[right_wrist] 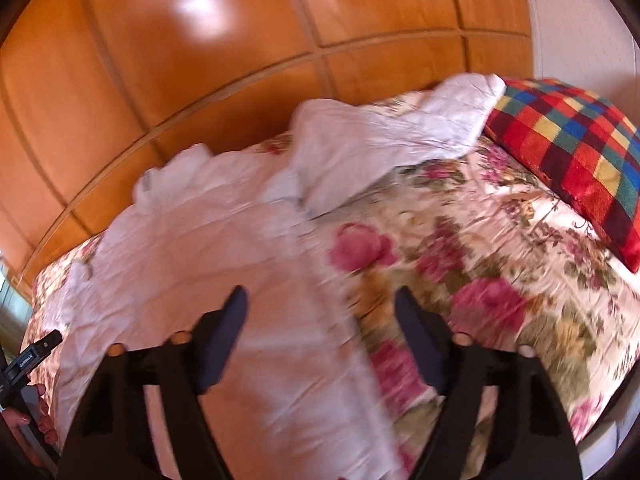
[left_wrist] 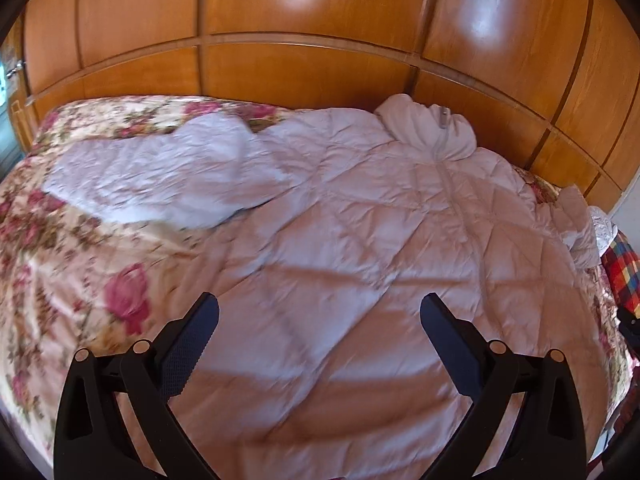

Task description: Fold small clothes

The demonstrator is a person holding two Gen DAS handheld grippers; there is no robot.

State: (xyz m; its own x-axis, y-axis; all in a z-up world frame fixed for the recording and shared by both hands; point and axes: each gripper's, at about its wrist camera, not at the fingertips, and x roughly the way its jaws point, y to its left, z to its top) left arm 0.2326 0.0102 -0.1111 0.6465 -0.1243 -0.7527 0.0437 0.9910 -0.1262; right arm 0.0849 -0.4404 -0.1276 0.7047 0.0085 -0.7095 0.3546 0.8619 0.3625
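Note:
A white quilted jacket (left_wrist: 360, 208) lies spread flat, front up, on a floral bedspread (left_wrist: 60, 264). Its zip runs down the middle, its collar (left_wrist: 432, 128) is at the far side, and one sleeve (left_wrist: 160, 172) stretches out to the left. My left gripper (left_wrist: 319, 312) is open and empty, hovering over the jacket's lower body. In the right wrist view the jacket (right_wrist: 208, 248) fills the left half and its other sleeve (right_wrist: 392, 132) lies across the bedspread (right_wrist: 500, 248). My right gripper (right_wrist: 321, 304) is open and empty above the jacket's right edge.
A wooden panelled wall (left_wrist: 304, 48) stands right behind the bed. A checked multicoloured cushion (right_wrist: 572, 152) lies at the right end of the bed. The other hand-held gripper and a hand (right_wrist: 24, 380) show at the lower left of the right wrist view.

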